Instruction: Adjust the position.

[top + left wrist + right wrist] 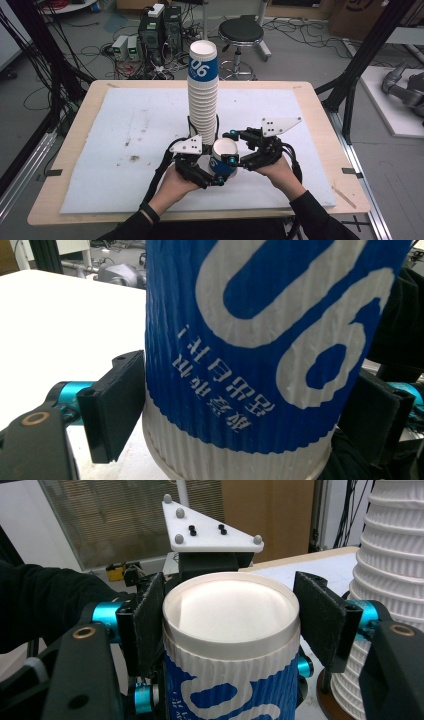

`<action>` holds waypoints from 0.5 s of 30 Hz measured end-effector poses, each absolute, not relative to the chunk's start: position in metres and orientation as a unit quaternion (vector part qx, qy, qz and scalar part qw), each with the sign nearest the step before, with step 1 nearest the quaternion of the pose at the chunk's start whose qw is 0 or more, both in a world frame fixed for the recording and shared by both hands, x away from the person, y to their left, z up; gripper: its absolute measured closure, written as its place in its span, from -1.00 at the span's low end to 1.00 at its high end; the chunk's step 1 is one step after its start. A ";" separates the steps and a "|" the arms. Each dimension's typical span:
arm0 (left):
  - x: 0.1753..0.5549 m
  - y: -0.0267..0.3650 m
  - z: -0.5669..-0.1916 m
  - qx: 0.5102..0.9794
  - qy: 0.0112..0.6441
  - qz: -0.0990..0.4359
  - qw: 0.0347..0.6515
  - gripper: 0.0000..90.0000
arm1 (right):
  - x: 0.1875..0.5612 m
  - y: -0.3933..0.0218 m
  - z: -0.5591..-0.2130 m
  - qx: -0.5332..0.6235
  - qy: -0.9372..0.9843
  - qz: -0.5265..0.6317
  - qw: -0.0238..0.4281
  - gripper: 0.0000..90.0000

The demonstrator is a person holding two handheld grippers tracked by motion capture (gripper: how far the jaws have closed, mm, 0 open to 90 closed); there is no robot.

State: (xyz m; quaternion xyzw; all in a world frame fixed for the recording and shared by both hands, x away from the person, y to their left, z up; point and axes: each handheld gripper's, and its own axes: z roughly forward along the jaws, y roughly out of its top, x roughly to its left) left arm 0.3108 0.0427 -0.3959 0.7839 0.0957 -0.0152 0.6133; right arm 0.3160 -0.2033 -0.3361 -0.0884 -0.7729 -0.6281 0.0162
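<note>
Person's hands coming in from near edge, each holding gripper. Left gripper [204, 167] sitting at near-left of single cup [224, 156], jaws partly apart, pads flanking blue sleeve low down; contact not clear. Right gripper [235, 148] reaching in from right, jaws clamped on cup just under rim, gripping it. Cup standing upside down, near centre of white mat [125, 145]. Tall cup stack [202, 92] standing just beyond, touching nothing I can make out
</note>
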 end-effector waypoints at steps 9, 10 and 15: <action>0.312 0.045 -0.395 0.788 0.093 -0.017 0.609 -0.62 | 0.317 -0.203 -0.336 -0.087 -0.774 -0.627 0.015 -0.30; 0.312 0.045 -0.395 0.788 0.094 -0.019 0.608 -0.62 | 0.317 -0.203 -0.336 -0.087 -0.775 -0.625 0.016 -0.32; 0.312 0.046 -0.394 0.797 0.092 -0.023 0.597 -0.61 | 0.321 -0.205 -0.332 -0.095 -0.789 -0.606 0.032 -0.54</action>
